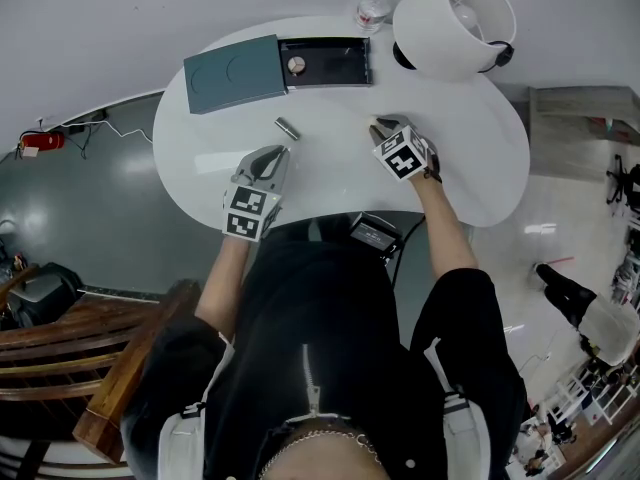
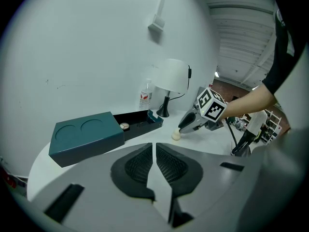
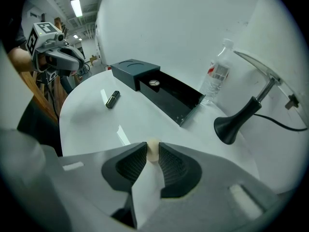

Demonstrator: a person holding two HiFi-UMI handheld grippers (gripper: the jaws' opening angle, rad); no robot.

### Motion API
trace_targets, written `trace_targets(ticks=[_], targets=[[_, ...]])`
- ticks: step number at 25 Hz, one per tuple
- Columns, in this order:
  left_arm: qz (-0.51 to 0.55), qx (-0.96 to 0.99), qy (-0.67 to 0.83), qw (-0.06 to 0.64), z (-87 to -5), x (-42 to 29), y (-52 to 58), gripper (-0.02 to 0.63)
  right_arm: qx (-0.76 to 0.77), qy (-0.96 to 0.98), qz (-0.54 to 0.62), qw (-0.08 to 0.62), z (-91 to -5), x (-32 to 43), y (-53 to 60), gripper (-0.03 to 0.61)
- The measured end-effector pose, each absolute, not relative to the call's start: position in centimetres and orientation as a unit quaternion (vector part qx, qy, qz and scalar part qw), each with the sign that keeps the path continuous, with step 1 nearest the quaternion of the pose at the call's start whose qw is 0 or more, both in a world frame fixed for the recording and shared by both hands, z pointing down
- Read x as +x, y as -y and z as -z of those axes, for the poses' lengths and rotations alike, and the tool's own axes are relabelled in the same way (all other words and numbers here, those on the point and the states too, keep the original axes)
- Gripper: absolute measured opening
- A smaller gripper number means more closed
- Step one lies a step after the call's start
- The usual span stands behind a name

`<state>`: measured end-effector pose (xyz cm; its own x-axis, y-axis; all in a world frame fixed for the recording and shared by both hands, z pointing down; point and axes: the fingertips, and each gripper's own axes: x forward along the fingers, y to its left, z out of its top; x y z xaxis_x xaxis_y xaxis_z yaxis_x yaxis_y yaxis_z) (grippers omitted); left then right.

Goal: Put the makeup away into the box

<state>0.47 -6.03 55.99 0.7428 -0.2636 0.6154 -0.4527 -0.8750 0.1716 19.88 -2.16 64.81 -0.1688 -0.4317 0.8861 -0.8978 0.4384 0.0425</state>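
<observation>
As the right tool (image 3: 153, 151) pinches the sponge (image 3: 152, 148), the box (image 1: 335, 63) lies ahead at the table's (image 1: 330, 168) far edge. The left tool (image 2: 154, 151) is pressed together; empty.

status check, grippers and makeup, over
left gripper shut, empty. right gripper shut on cream sponge, down on the table. box open; dark tube loose on table, nothing blocking.

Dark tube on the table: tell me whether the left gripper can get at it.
Probably yes: the dark tube lies just ahead of the left gripper, bare tabletop between; its shut jaws must open first.
</observation>
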Motion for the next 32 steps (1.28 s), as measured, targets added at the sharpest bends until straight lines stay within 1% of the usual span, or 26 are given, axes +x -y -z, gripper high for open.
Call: trace_targets(ticks=[11, 21, 26, 32], targets=[[-0.297, 0.919, 0.205, 0.161, -56.1, 0.0, 6.7, 0.015, 0.469, 0.731, -0.245, 0.43, -61.9, 19.7, 4.4, 0.072], [-0.291, 0.913, 0.229, 0.17, -56.2, -1.3, 7.6, 0.015, 0.467, 0.76, -0.202, 0.405, -57.9, 18.0, 9.7, 0.072], [-0.289, 0.908, 0.247, 0.175, -56.4, -2.5, 8.4, 0.015, 0.469, 0.765, -0.204, 0.392, -57.3, 17.1, 12.4, 0.072], [-0.289, 0.898, 0.274, 0.187, -56.7, -4.0, 9.3, 0.015, 0.458, 0.771, -0.2, 0.395, -58.2, 15.7, 15.9, 0.072]])
